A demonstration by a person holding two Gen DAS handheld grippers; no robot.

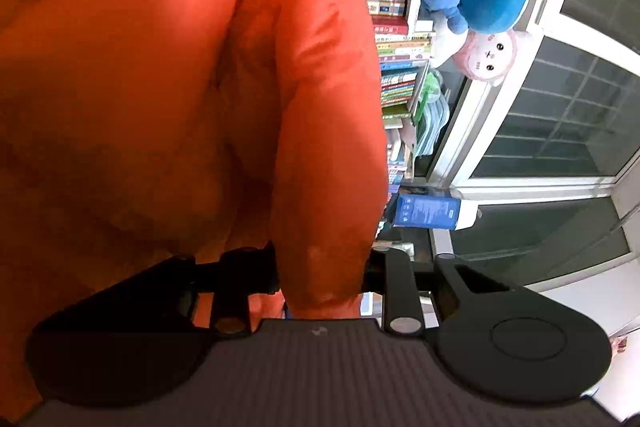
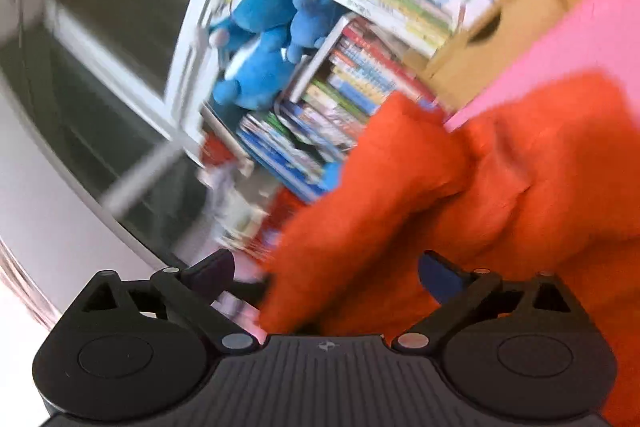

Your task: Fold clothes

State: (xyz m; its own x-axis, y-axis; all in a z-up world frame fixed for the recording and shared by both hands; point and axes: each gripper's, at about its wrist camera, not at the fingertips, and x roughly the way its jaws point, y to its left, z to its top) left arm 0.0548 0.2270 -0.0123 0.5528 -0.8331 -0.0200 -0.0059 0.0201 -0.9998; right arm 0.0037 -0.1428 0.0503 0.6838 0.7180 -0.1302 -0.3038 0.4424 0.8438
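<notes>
So the left tongs (image 1: 320,275) are clamped on a thick fold of the orange garment (image 1: 160,87), which runs straight ahead from them. The right tongs (image 2: 328,279) are spread wide with loose orange cloth bunched between them, nothing pinched. That cloth lies forward and to their right over a pink surface (image 2: 560,39), so the right hand's probably the one regripping.

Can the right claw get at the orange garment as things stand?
Probably yes. The right claw is open and the orange garment already bulges between its fingers, nothing in front of it. The left claw is pinching another fold.
</notes>
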